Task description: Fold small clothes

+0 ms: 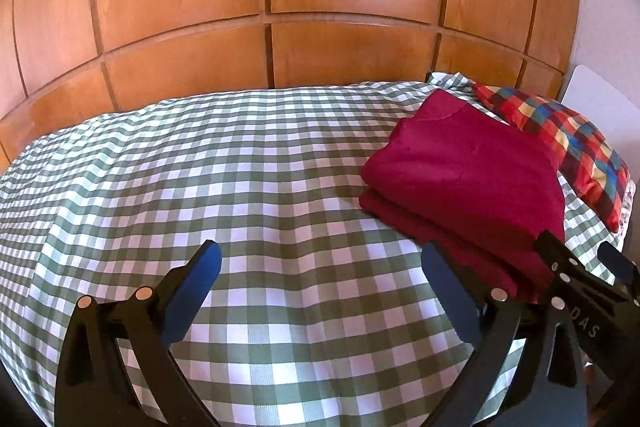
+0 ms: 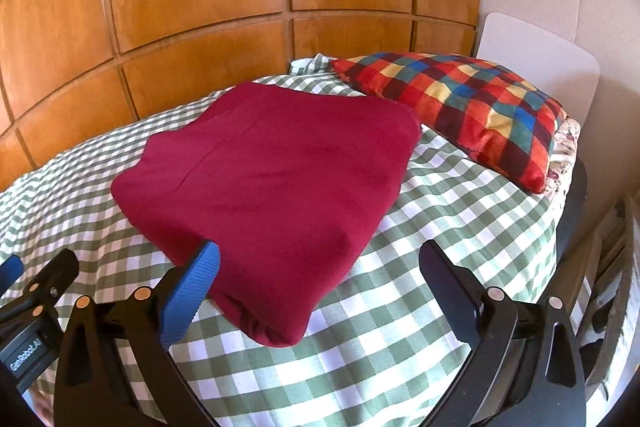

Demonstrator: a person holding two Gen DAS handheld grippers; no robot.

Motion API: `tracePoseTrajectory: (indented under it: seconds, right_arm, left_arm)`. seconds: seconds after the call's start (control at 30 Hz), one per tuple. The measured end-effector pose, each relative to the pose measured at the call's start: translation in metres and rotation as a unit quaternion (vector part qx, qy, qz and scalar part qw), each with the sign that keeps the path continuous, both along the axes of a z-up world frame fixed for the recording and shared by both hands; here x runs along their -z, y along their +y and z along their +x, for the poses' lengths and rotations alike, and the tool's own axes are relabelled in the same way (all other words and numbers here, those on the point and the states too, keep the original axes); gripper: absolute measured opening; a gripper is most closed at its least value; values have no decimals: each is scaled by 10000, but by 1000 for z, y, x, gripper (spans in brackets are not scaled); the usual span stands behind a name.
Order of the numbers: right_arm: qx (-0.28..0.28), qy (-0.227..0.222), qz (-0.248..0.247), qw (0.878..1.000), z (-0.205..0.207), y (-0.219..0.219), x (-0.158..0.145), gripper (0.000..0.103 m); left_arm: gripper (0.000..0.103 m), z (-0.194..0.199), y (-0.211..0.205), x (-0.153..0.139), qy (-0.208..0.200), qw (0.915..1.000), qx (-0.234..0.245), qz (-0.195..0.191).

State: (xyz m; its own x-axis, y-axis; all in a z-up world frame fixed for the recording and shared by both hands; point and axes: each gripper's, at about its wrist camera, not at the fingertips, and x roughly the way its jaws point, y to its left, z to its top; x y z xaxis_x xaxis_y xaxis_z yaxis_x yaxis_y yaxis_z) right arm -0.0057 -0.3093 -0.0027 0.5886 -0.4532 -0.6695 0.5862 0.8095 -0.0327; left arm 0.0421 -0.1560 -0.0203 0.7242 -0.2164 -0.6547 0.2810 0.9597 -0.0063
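A dark red garment (image 2: 272, 179) lies folded into a thick rectangle on the green-and-white checked bed cover (image 2: 440, 227). In the left wrist view the same red garment (image 1: 468, 179) sits to the right, ahead of the other gripper. My left gripper (image 1: 320, 263) hangs open over bare checked cover (image 1: 240, 187), nothing between its blue pads. My right gripper (image 2: 320, 263) is open too, just short of the garment's near corner; its left fingertip (image 2: 208, 259) overlaps the cloth's edge in the picture. The right gripper (image 1: 584, 263) shows at the left wrist view's right edge.
A multicoloured checked cushion (image 2: 472, 111) lies behind the garment to the right. Glossy wooden wardrobe doors (image 2: 200, 7) rise behind the bed. A white board (image 2: 536, 59) stands at the bed's right end. The bed drops off at the right (image 2: 568, 227).
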Motion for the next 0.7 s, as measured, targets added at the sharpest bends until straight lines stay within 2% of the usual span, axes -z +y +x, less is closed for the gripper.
tracePoseTrajectory:
  seconds: [0.5,0.7]
  right_arm:
    - [64,-60,-2,10000,0,3,-2,99]
    - [-19,-26,-7,10000,1,8,-1,99]
  left_arm:
    - [100,-2,-1,-11,-283,9996,-63,75]
    - [100,-2,-1,-12,-248,9996,-61,71]
